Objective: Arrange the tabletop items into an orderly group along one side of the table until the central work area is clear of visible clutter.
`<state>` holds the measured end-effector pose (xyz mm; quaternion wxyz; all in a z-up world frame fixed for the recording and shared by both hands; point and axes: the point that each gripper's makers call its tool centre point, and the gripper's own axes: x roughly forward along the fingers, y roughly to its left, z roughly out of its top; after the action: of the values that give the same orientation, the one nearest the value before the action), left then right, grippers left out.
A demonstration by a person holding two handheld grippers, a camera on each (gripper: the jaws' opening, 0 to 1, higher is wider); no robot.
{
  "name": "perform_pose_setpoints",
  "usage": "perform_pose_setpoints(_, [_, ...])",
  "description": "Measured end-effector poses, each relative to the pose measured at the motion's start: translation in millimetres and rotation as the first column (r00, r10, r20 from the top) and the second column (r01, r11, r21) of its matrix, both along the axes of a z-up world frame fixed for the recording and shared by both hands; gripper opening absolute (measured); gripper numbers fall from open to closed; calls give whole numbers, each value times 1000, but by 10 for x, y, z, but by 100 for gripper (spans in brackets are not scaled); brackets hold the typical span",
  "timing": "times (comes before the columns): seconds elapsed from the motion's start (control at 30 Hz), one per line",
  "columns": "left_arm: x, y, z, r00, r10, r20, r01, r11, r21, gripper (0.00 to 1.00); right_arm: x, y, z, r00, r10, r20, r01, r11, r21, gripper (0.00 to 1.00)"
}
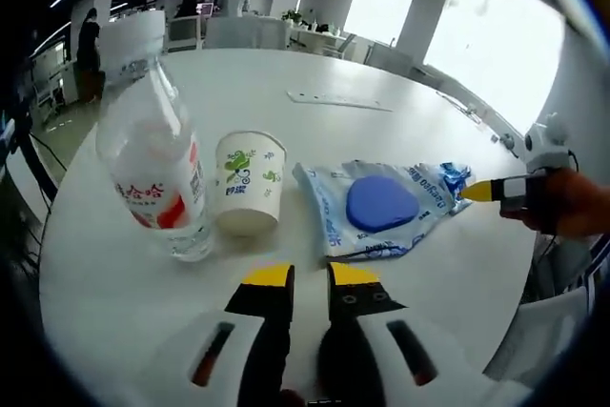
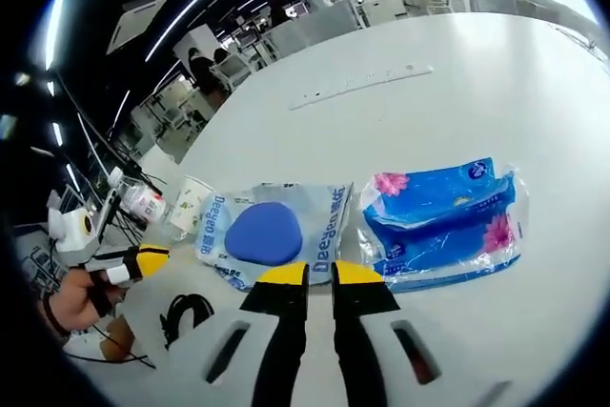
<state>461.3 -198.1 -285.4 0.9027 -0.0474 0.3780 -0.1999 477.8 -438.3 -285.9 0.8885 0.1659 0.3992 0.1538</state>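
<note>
Right now your left gripper (image 1: 310,278) hangs low over the white worktop (image 1: 381,131), its yellow-tipped jaws drawn close together with only a narrow gap between them and nothing held. Just ahead of those tips, in the left gripper view, three things lie in a row: a clear water bottle (image 1: 152,164) with a red and white label stands upright on the left, a paper cup (image 1: 250,183) with a green print stands upright just beside it, and to the right of the cup lies a pale blue wipes pack (image 1: 376,207) with a round blue lid on top. At the far right of that view your other gripper shows beyond the end of the pack, in a hand.

Your right gripper (image 2: 319,275) also sits close to the worktop, jaws nearly together and holding nothing. In the right gripper view its tips stand at the near edges of two packs: the wipes pack on the left and a bright blue tissue pack (image 2: 443,221) with pink flowers on the right, the two lying side by side. The cup and bottle stand beyond the wipes pack on the left. A long white strip (image 2: 362,86) lies flat, well apart, farther across the worktop.
</note>
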Motion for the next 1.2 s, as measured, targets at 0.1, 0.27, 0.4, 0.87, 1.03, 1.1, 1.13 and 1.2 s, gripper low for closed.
perform_pose_setpoints(0.1, [-52, 43, 25, 1000, 5, 3, -5, 1000, -2, 12, -28, 3, 3, 1000, 0, 2, 0, 1000, 2, 7])
perform_pose_setpoints(0.27, [-170, 137, 72, 1000, 3, 13, -3, 1000, -5, 14, -98, 46, 27, 1000, 5, 6, -5, 1000, 4, 7])
perform_pose_setpoints(0.4, [-272, 205, 101, 1000, 2, 22, -2, 1000, -12, 15, -135, 103, 41, 1000, 8, 9, -8, 1000, 12, 7])
perform_pose_setpoints(0.87, [-555, 607, 227, 999, -3, 51, 4, 1000, -21, 22, -259, 291, 39, 998, 56, 17, -56, 998, 15, 9])
perform_pose_setpoints(1.03, [-642, 734, 241, 999, -5, 54, 6, 1000, -20, 26, -331, 313, 19, 995, 95, 13, -95, 995, -4, 13])
perform_pose_setpoints(1.1, [-664, 773, 244, 998, -4, 55, 5, 1000, -23, 28, -361, 306, 21, 994, 108, 13, -108, 994, -15, 15])
perform_pose_setpoints(1.13, [-678, 798, 240, 999, -2, 53, 3, 1000, -27, 29, -368, 300, 21, 993, 114, 14, -113, 993, -20, 16])
perform_pose_setpoints(1.2, [-708, 829, 236, 999, -2, 52, 4, 1000, -29, 30, -394, 273, 26, 991, 135, 18, -135, 990, -38, 17])
